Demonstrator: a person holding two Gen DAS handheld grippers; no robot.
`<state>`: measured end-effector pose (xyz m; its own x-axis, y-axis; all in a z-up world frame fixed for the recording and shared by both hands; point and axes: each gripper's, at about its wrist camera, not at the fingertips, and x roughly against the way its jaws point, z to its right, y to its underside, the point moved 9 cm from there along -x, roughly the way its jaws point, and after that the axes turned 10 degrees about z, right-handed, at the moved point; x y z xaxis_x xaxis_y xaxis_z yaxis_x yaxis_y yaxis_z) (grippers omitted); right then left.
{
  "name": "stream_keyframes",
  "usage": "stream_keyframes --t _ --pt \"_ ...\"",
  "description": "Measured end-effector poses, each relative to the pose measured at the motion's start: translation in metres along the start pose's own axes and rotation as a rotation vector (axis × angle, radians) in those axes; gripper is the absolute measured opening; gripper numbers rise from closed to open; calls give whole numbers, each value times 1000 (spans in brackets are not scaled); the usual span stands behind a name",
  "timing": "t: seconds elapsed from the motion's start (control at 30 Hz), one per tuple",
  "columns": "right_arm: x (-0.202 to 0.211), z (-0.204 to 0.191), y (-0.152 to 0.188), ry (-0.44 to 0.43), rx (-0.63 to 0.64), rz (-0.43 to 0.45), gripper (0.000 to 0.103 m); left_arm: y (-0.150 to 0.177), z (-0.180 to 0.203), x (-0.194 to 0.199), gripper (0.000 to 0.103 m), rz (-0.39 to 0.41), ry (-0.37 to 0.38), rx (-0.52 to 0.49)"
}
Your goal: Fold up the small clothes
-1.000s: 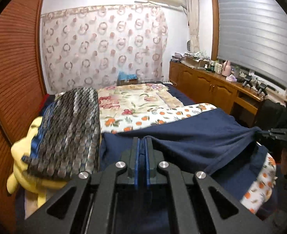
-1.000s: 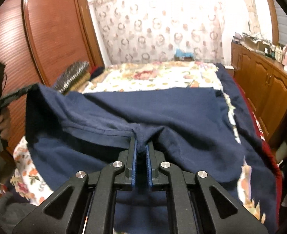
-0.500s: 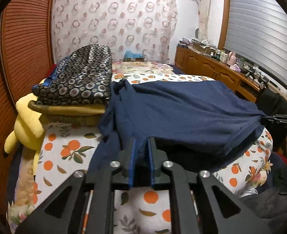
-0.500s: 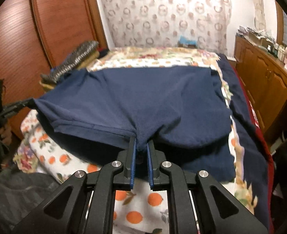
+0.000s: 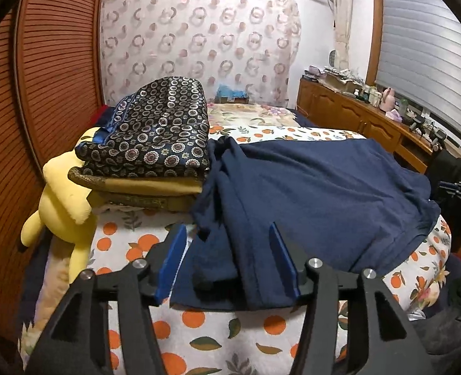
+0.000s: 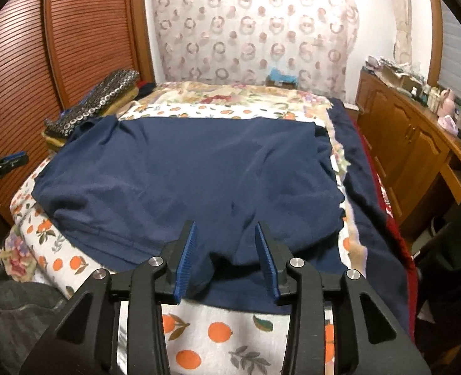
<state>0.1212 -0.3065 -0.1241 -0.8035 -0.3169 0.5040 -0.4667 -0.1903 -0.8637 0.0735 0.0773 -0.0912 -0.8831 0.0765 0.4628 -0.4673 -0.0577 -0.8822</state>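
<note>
Both claws are letting go: left gripper (image 5: 227, 256) and right gripper (image 6: 225, 257) are opening now, pads clear of the cloth on both, though the navy garment (image 6: 183, 181) still has its near hem lying between each pair of jaws. A second ago both were clamped shut on that hem with the cloth hanging in the air; now it's lying spread over the near end of the bed (image 6: 218, 331), hem at the near edge. Reading this as lay-out done, first fold not started. Left side isn't flat: the sleeve is bunching in a ridge (image 5: 227, 168) toward the bed's left edge, likely needing a smooth-out. Crowding there too: folded stack with the patterned cloth (image 5: 155, 134) is touching that bunched side, and the yellow plush (image 5: 64, 200) is hanging off the left edge. A dark blanket (image 6: 358, 168) is running along the right edge, just beside the garment.
</note>
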Motion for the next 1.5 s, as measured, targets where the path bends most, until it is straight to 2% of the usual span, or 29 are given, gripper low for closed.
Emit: stream_keyframes --t 0.13,0.4,0.67,1.07,1.5 --pt "-7 -3 -4 0 -6 19 41 4 -2 -8 56 -22 -7 -4" --pt "-27 -17 -4 -28 0 25 53 11 -7 -21 56 -49 -36 -3" --pt "-44 -22 7 -22 17 -2 59 17 -11 -35 56 -79 -43 8" --pt "-63 -14 35 10 19 -53 60 47 -23 -62 56 -172 -16 96" --pt "-63 -15 42 44 38 -3 66 51 -21 -60 56 -168 -3 131"
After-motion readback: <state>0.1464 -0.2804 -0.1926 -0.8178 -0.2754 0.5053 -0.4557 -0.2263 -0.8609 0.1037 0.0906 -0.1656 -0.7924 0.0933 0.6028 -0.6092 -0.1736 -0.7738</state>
